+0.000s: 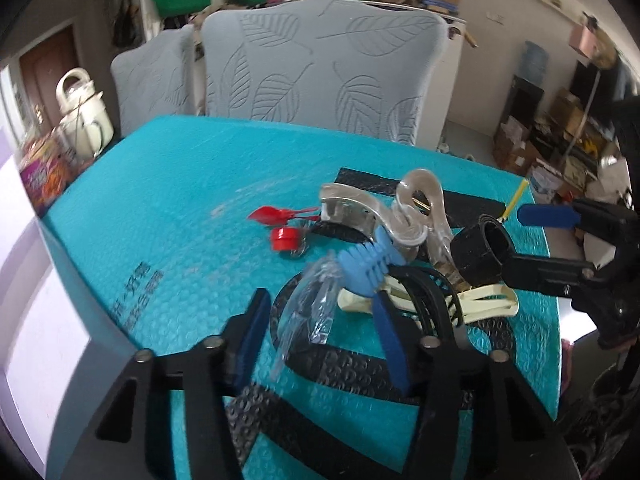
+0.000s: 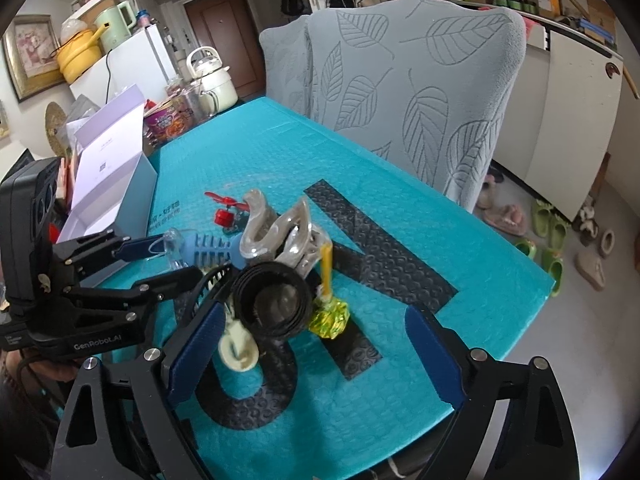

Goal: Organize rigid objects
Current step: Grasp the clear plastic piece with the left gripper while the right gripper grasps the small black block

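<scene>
A pile of small things lies on the teal mat (image 1: 180, 184): a blue brush (image 1: 364, 268) with a clear handle (image 1: 316, 312), clear curved plastic pieces (image 1: 420, 200), a black ring (image 2: 272, 300), a cream clip (image 2: 238, 350), a yellow-wrapped lolly (image 2: 330, 316) and a red cap (image 1: 286, 238). My left gripper (image 1: 320, 300) straddles the brush's clear handle; its pads stand apart from it on both sides. My right gripper (image 2: 316, 314) is wide open over the black ring and the lolly, touching neither. The left wrist view shows the right gripper (image 1: 514, 240) beside the ring.
Two chairs with grey leaf covers (image 2: 408, 80) stand close behind the table. An open white box (image 2: 108, 184), snack packets and a cream kettle (image 2: 212, 76) crowd the left edge. The table's right edge (image 2: 532, 288) drops to a floor with slippers.
</scene>
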A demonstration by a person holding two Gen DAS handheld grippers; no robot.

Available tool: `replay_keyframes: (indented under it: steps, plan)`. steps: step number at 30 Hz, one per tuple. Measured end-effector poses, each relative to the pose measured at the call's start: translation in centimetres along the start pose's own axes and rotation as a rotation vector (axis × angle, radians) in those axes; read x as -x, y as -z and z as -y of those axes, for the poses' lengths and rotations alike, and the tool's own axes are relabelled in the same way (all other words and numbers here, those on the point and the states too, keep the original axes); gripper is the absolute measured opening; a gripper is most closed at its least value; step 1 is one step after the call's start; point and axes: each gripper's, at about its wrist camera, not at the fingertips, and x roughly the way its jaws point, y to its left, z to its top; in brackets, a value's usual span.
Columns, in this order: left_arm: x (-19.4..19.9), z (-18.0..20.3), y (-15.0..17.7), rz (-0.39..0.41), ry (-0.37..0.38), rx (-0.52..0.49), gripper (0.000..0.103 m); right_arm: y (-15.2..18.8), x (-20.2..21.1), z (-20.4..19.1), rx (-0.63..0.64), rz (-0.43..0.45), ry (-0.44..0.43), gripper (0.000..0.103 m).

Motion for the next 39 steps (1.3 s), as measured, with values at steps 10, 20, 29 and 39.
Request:
replay_keyframes:
  steps: [10, 20, 29, 39]
  plan:
    - [0.8, -0.9, 1.2, -0.031, 0.000, 0.058, 0.026, 0.4, 0.2, -0.1, 0.017, 0.000, 0.005, 0.093]
    - [3.8, -1.7, 2.6, -0.011, -0.008, 0.161, 0.026, 2.0, 0.1, -0.4, 0.000, -0.045, -0.049, 0.080]
    - [4.7, -1.2, 3.5, -0.003, -0.009, 0.196, 0.026, 3.7, 0.3, -1.1, 0.066, -0.022, -0.062, 0.052]
    - [6.0, -1.2, 4.5, 0.009, -0.051, 0.243, 0.024, 3.9, 0.3, -1.1, 0.064, 0.015, -0.085, 0.025]
